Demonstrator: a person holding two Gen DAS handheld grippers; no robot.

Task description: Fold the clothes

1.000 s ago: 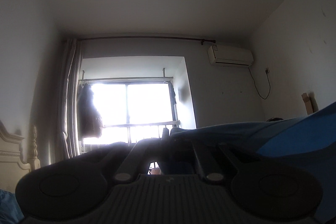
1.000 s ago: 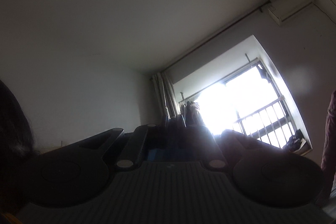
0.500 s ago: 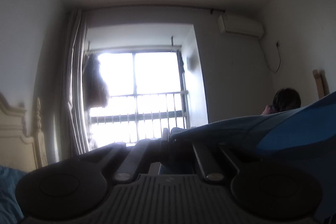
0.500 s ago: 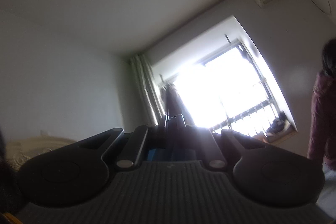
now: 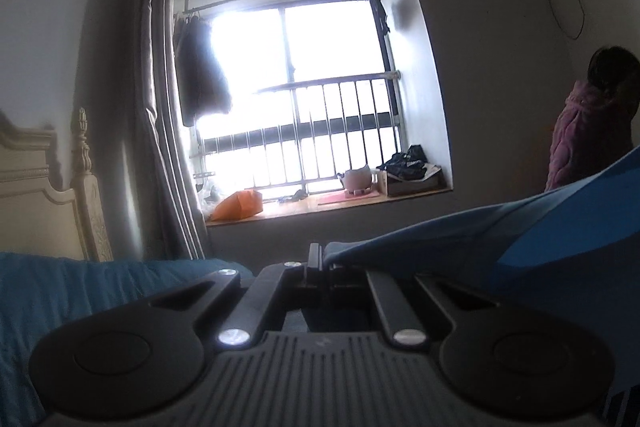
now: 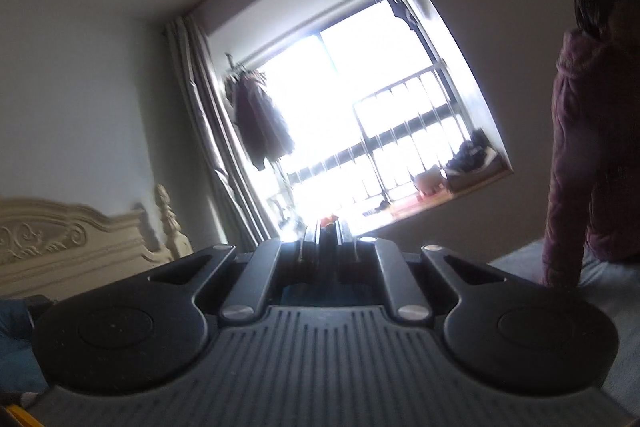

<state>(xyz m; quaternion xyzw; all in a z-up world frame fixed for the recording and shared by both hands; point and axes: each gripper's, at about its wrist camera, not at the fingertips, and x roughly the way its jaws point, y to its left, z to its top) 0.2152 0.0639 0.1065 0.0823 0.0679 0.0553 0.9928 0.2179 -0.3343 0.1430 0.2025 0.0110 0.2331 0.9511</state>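
At 12 o'clock from your left gripper (image 5: 320, 267), jaws clamped on blue garment (image 5: 540, 239) hem; cloth trails to 3 o'clock. Both views have dropped from ceiling to window (image 5: 304, 99) and bed (image 5: 80, 291): you're lowering the spread cloth. Right gripper (image 6: 326, 247) jaws pinched; blue scrap behind them. Fabric thin, smooth, taut.
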